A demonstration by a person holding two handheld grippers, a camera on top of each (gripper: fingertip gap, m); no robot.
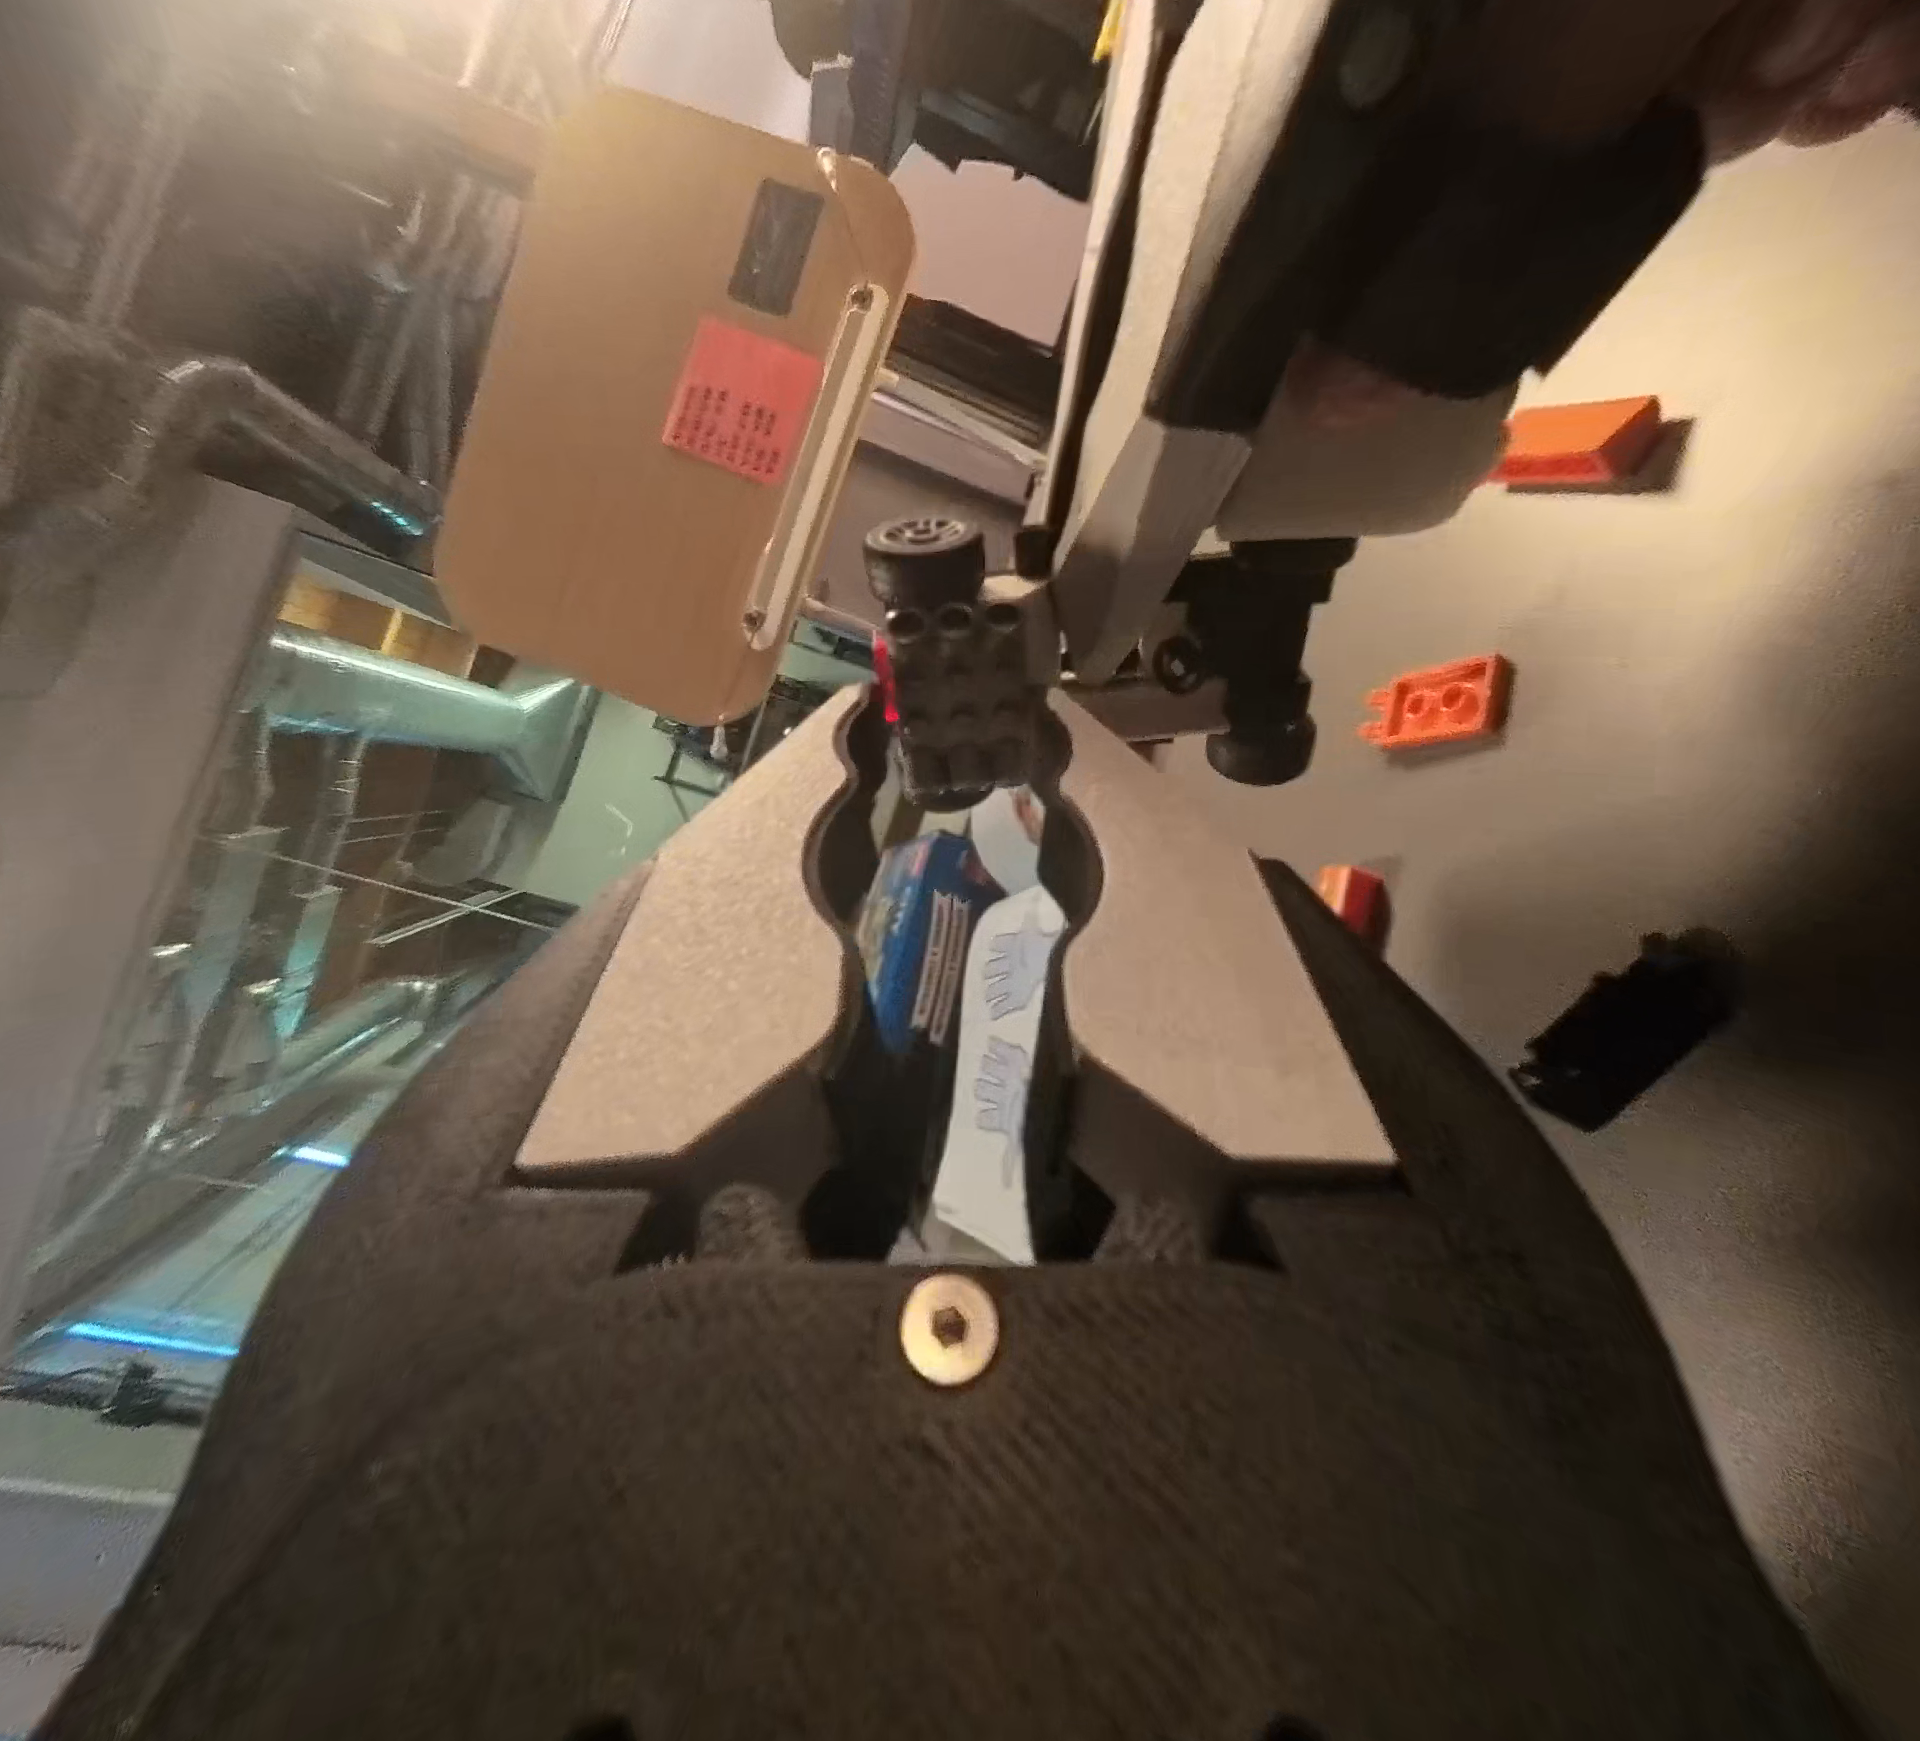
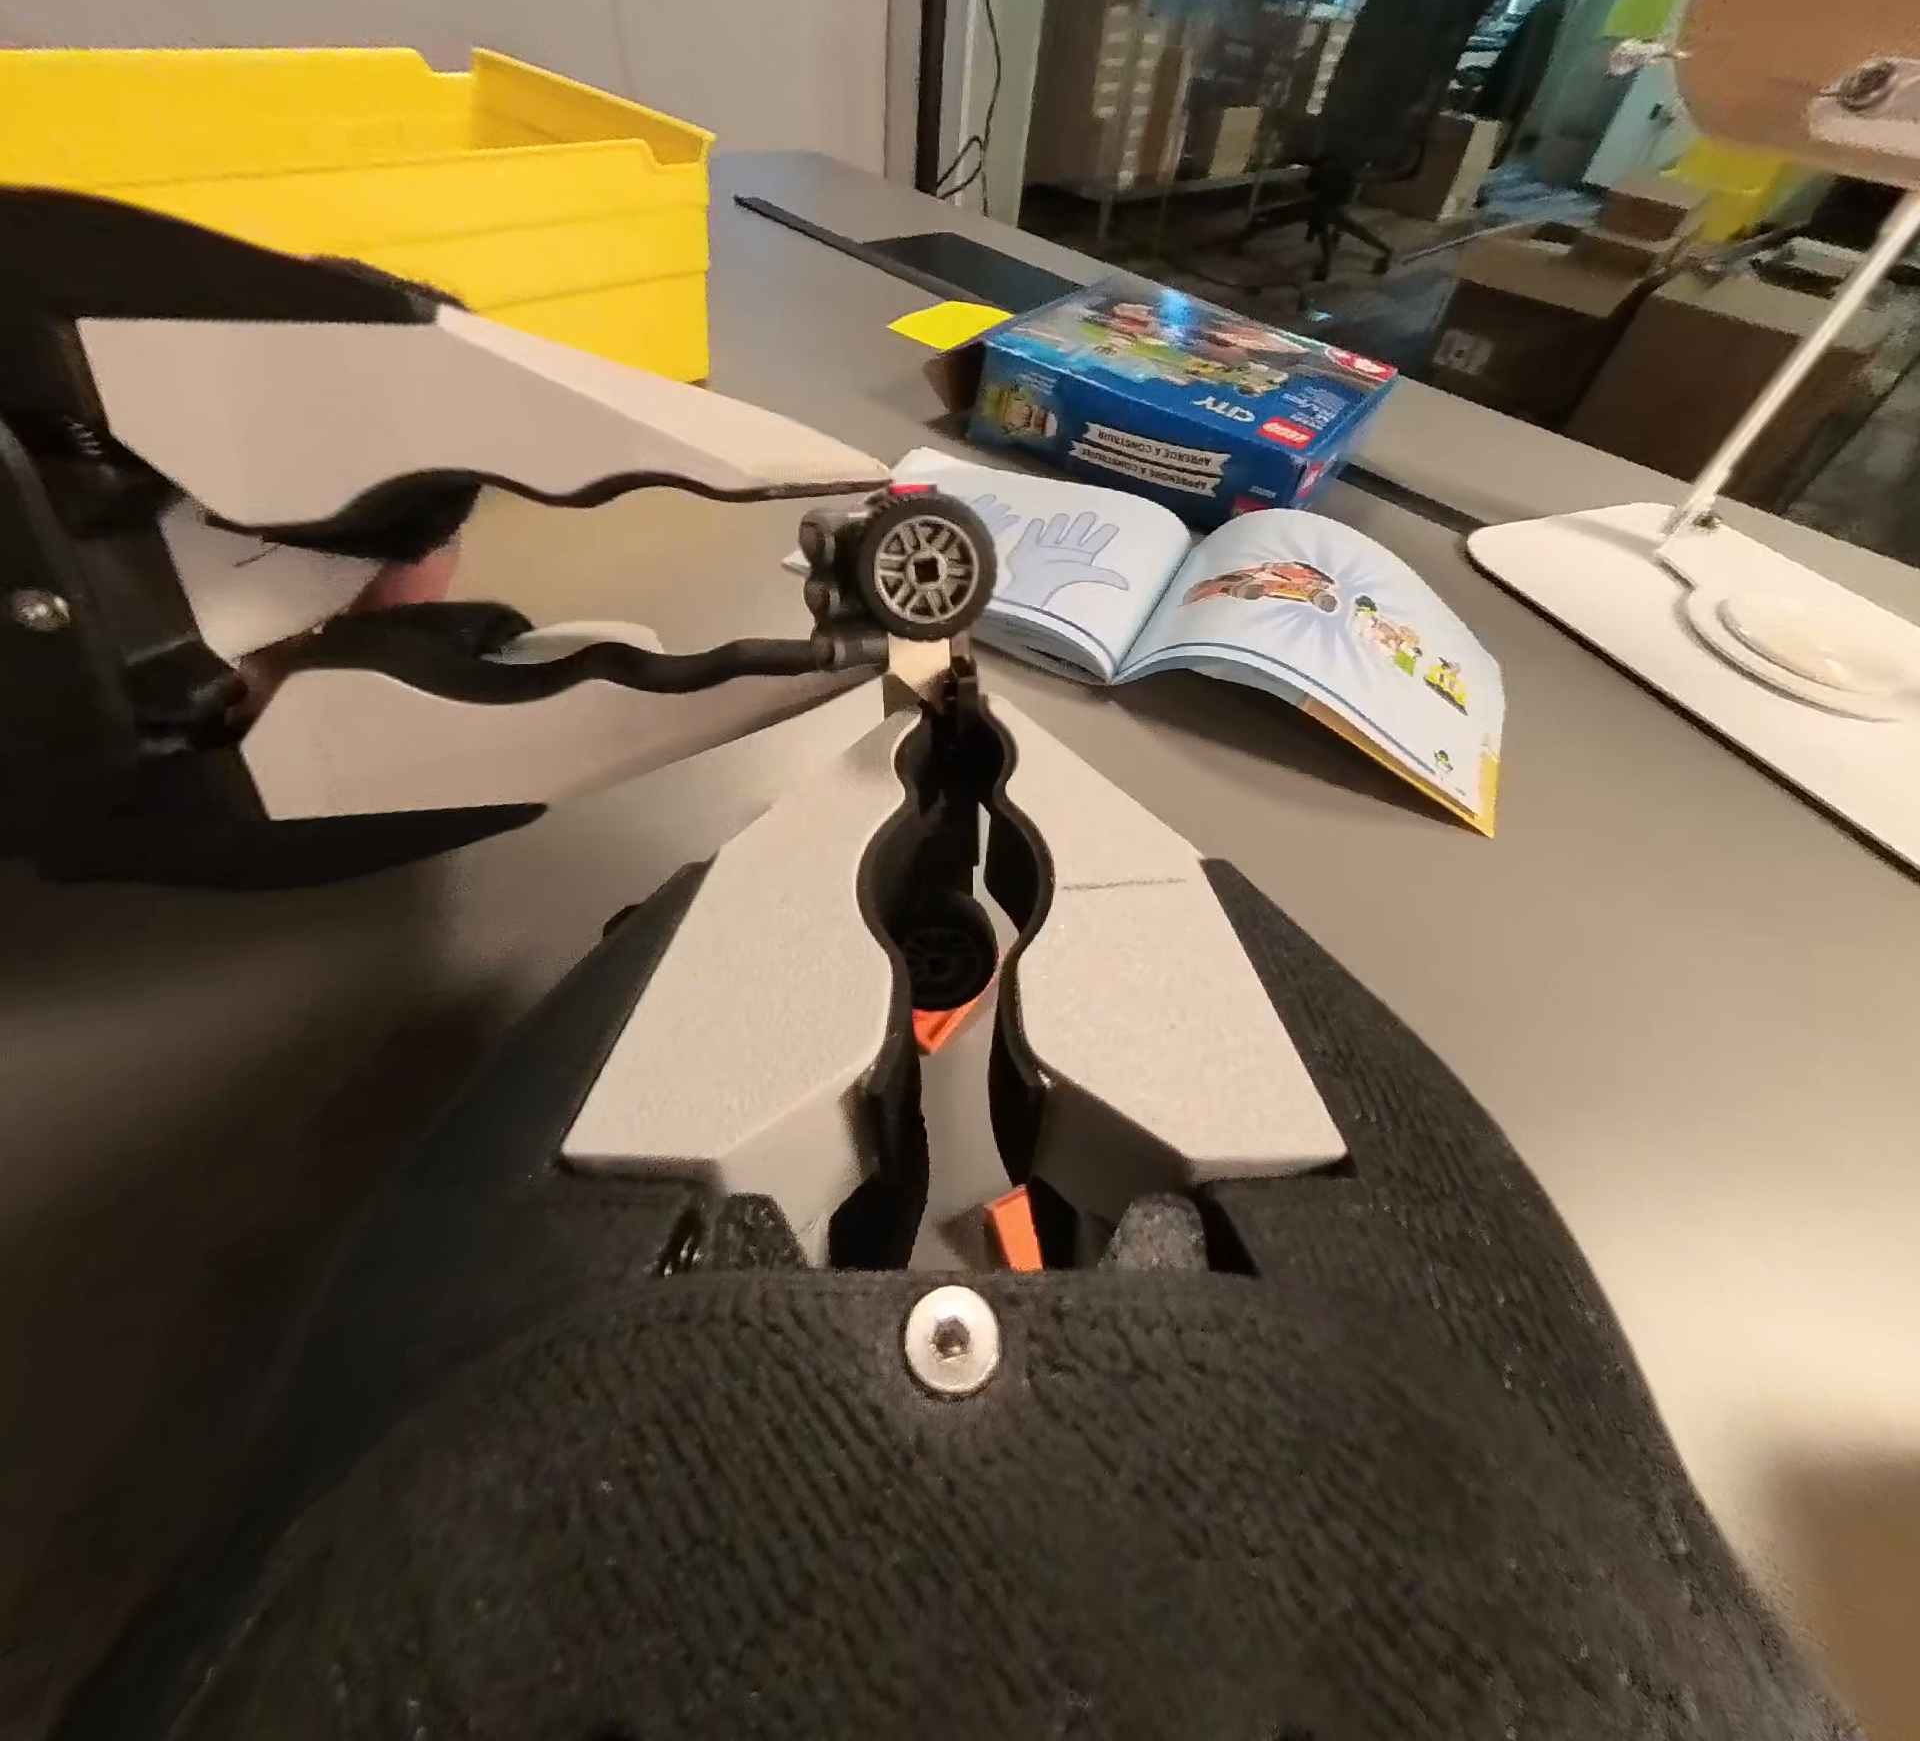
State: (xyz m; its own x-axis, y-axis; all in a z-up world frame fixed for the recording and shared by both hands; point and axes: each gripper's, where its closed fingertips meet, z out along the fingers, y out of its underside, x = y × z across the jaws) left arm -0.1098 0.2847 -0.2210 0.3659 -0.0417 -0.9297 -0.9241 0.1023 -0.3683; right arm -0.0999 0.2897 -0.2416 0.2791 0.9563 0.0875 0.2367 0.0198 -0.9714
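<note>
My left tongs pinch a small black brick piece with a wheel. One finger presses on top and the other underneath, so the piece sits up in the air, above the grey desk. The wheel points out to the side, away from the fingers, so nothing covers it.

My right tongs are almost pressed together. They pinch a thin grey and black toy frame that runs down between the fingers. Its top end touches the bottom of the wheel piece. I think I hold both parts up like this so they can meet edge to edge.

Behind them an open picture book lies flat, so I can look at the pages. A blue box is just past it. A yellow bin stands far back. Orange bricks lie loose on the desk, near at hand.
</note>
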